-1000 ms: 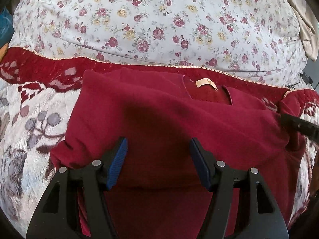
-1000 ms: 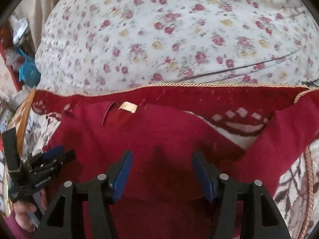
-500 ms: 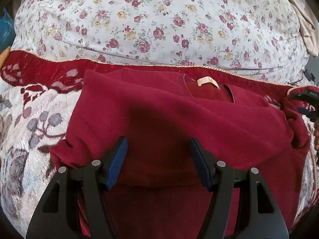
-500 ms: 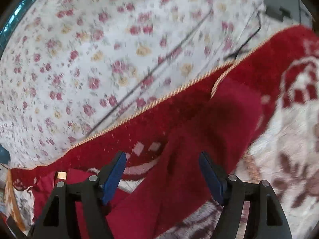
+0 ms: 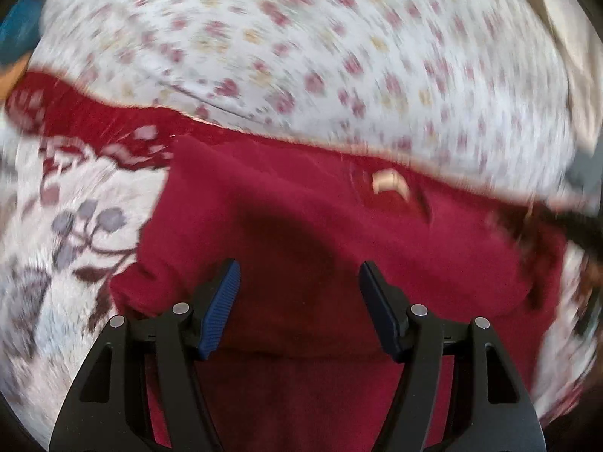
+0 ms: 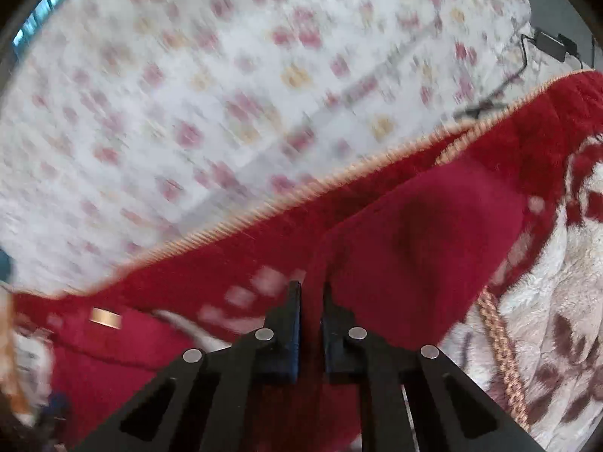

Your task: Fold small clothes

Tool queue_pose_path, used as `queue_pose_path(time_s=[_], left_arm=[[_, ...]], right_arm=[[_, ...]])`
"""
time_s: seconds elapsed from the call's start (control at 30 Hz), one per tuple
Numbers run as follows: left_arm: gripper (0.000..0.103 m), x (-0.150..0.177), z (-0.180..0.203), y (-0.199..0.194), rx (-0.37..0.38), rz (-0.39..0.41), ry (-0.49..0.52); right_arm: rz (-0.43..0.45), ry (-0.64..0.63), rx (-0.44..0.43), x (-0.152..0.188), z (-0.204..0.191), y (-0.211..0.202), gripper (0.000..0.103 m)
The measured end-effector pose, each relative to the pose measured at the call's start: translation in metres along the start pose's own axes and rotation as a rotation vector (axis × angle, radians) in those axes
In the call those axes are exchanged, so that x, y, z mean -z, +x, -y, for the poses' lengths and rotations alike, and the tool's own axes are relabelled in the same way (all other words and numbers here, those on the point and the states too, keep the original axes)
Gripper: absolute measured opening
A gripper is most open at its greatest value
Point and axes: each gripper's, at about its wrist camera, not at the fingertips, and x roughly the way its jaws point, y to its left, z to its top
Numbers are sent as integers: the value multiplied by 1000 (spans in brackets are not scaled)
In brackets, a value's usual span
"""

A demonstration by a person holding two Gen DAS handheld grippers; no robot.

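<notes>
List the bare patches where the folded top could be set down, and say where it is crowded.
Free: patterned blanket left of the red top, and the floral quilt beyond it. Crowded: the sleeve pinched in the right gripper.

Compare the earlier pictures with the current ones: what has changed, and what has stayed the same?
The right tongs, open a second ago, swung out to the red top's sleeve and have shut on it. The left tongs stay open above the top's body, which lies as before on the patterned blanket, neck label showing.

dark red sweater [image 5: 320, 233] spread flat, tan neck label [image 5: 388, 180] showing, sleeve [image 6: 426, 241] outstretched
</notes>
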Motion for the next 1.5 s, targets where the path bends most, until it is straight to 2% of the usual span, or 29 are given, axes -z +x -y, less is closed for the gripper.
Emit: queue_pose_path(time_s=[0.07,0.17,0.23,0.33,0.43,0.47,0.53,0.57,0.63,0.73,0.77,0.87,1.0,1.03,1.07,1.1,1.13,1.17,1.27,1.37,1.4,1.5], left_arm=[[66,-9,-21,-11,74,23,-125],[66,-15,-31,-19,47,58,-148],[66,-17,-33,-22,38,71,-150],[66,-19,-37,-24,59,75,-169],[66,-21,-42,-24,65,76,-177],[66,-22,-43,-23,73,72,-181],[66,-23,-43,-22,95,58,-181],[66,-24,-42,-22,107,55,-179],[66,-24,-35,-23,140,51,-147],[69,-21,-21,-20,168,23,-91],[74,-20,-18,-18,173,16,-83],[74,-18,-7,-8,179,-7,-70],[74,-21,11,11,184,-45,-34],[71,-21,15,14,199,-57,-26],[53,-21,18,17,214,-64,-19],[27,-22,23,20,211,-68,3],[16,-23,25,19,189,-61,25],[11,-25,24,14,180,-38,28],[11,-40,9,-26,234,96,-28],[11,-49,-4,-59,197,228,-3],[11,-48,-8,-59,190,223,-5],[11,-40,-13,-39,190,143,-31]], right_arm=[[75,-3,-84,-6,-13,-29,7],[155,-28,-294,-8,-41,-64,7],[160,-92,-400,1,-71,-75,7],[76,-268,-534,35,-130,-74,7],[-149,-475,-639,82,-183,-51,7],[-237,-558,-611,101,-199,-38,7],[-316,-639,-554,122,-211,-23,8],[-328,-658,-528,126,-213,-17,11],[-319,-633,-501,119,-206,-14,39],[-263,-543,-512,97,-186,-26,42],[-234,-524,-488,89,-179,-31,42],[-171,-447,-384,69,-152,-42,42],[-173,-374,-283,60,-121,-50,43],[-173,-365,-266,60,-111,-51,43],[-172,-346,-240,60,-104,-52,43],[-172,-332,-230,58,-97,-57,43],[-176,-315,-227,57,-89,-57,44],[-184,-292,-226,58,-80,-58,45],[-201,-242,-204,63,-63,-51,54],[-217,-213,-180,66,-59,-35,57],[-223,-200,-192,67,-58,-30,58],[-264,-140,-194,68,-60,0,60]])
